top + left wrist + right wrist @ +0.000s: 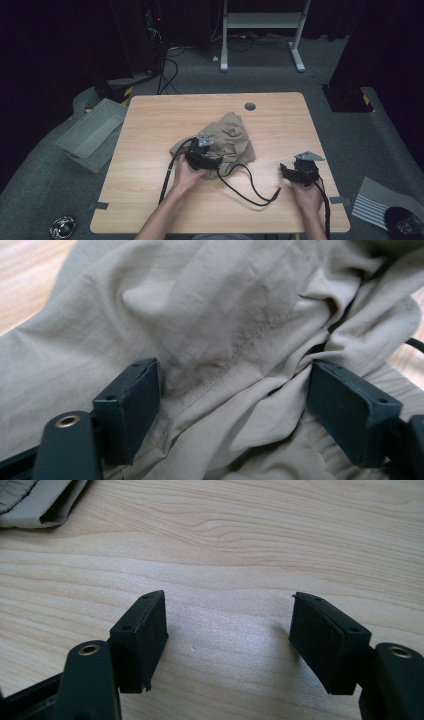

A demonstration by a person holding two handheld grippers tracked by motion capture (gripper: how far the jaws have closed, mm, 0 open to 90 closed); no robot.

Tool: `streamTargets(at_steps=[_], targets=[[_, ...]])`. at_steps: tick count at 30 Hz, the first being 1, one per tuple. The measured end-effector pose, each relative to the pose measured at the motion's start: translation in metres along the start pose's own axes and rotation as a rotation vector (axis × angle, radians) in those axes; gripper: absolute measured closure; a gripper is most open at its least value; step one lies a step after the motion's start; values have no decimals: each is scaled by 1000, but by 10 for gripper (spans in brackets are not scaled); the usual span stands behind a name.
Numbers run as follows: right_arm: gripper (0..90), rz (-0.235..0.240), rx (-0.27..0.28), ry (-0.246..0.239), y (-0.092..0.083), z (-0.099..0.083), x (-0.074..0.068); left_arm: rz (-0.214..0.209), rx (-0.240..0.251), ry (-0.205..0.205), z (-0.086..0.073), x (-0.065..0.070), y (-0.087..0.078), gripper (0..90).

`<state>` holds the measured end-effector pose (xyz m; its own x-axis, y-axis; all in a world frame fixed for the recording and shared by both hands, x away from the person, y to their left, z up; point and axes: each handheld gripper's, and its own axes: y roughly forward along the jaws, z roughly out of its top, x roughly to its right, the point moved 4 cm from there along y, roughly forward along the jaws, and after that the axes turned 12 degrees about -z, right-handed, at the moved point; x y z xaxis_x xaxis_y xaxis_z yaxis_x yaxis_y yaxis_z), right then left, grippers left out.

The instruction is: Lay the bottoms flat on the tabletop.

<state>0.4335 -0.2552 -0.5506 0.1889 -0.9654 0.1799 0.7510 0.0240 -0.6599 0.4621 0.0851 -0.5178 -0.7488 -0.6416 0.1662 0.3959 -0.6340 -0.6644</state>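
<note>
A crumpled beige cloth lies in a heap at the middle of the wooden table. My left gripper rests on the near edge of the heap. In the left gripper view its jaws stand wide apart, with folds and a seam of the cloth lying between them, and the pads do not squeeze it. My right gripper hovers low over bare wood at the table's near right, open with nothing between its jaws. A corner of the cloth shows at the top left of the right gripper view.
The left gripper's black cable loops across the table between the two hands. A round grommet sits near the far edge. On the floor are a grey bin at the left, a striped sheet at the right and a white frame behind.
</note>
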Motion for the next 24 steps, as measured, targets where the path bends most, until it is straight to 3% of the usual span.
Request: streamTargets(at_steps=[1, 2, 3, 4, 5, 7, 8, 14, 15, 18, 19, 21, 24], targets=[[310, 1, 0, 0, 0, 0, 0, 4, -2, -6, 0, -1, 1, 289], [311, 0, 2, -5, 0, 0, 0, -1, -1, -9, 0, -1, 1, 355], [311, -1, 4, -5, 0, 0, 0, -12, 2, -13, 0, -1, 1, 485], [311, -1, 4, -5, 0, 0, 0, -14, 2, -13, 0, -1, 1, 485], [314, 0, 3, -4, 0, 0, 0, 1, -6, -3, 0, -1, 1, 628], [352, 9, 2, 0, 0, 0, -1, 5, -15, 2, 0, -2, 1, 673], [389, 35, 4, 1, 0, 1, -5, 5, -15, 7, 0, -3, 1, 771], [409, 107, 15, -36, 3, 12, -26, -4, 9, -1, 1, -5, -3, 836], [422, 133, 41, -65, 3, 23, -38, -8, 16, -7, 1, -5, -5, 838], [441, 180, 65, -91, 4, 40, -53, -20, 32, -14, 3, -6, -8, 843], [441, 180, 65, -91, 4, 40, -53, -24, 38, -13, 3, -6, -9, 843], [463, 229, 65, -98, 10, 53, -67, -34, 54, -24, 4, -6, -12, 845], [493, 257, 50, -101, 18, 59, -79, -47, 75, -30, 6, -5, -16, 846]])
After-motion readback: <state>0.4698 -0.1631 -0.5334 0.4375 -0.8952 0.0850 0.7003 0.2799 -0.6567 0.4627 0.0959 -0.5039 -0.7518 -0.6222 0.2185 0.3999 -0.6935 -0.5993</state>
